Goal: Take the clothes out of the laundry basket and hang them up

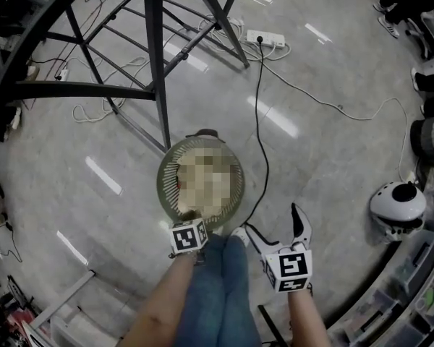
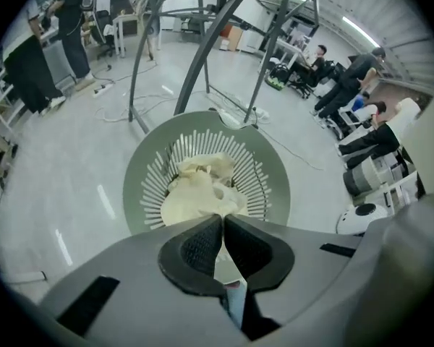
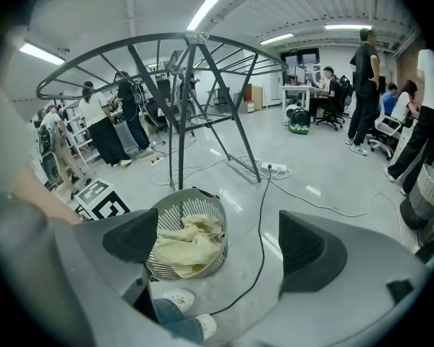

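A round grey-green laundry basket (image 1: 163,186) stands on the floor in front of my legs. Crumpled cream clothes (image 2: 195,190) lie inside it and also show in the right gripper view (image 3: 184,244). My left gripper (image 1: 191,219) hovers over the basket's near rim. Its jaws are shut (image 2: 221,219), the pads meet, and I see no cloth between them. The right gripper (image 1: 278,230) hangs to the right of the basket (image 3: 163,223), above the floor, and stands open (image 3: 220,241) with nothing between its fingers.
A black metal drying rack (image 1: 155,56) rises just behind the basket. A black cable (image 1: 259,121) runs from a white power strip (image 1: 266,39) past the basket's right side. A white round device (image 1: 396,204) and shelving sit at the right; people stand farther back.
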A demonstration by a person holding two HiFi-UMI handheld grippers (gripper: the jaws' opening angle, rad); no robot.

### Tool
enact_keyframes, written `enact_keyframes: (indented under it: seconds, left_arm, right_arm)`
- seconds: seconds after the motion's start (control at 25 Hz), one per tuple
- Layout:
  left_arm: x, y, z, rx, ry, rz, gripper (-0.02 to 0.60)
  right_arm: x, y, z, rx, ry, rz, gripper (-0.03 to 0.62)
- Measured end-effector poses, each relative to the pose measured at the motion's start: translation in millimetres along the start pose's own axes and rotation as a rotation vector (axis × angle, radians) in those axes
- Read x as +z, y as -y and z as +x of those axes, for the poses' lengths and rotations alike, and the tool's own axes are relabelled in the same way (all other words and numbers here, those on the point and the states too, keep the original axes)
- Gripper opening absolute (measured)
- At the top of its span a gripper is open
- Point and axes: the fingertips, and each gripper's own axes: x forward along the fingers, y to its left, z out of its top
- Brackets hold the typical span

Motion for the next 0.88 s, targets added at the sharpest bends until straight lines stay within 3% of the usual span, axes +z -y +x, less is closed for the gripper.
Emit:
enact_keyframes:
  seconds: [0.16, 0.48, 0.88]
  left_arm:
    - [13.7, 0.3, -32.2, 0.020, 0.012, 0.110, 0.014]
    - [34.1, 6.3, -98.2, 0.024, 0.026, 0.244, 0.014]
    - [62.3, 40.6, -199.9, -0.008, 0.059, 0.306, 0.012]
  right_arm:
    - [10.7, -6.0, -11.4, 0.014, -0.009, -0.021, 0.522]
    - [35.7, -20.2, -40.3, 0.035, -0.019, -0.063, 0.522]
    - [88.5, -47.9, -108.6, 0.118, -0.014, -0.179, 0.522]
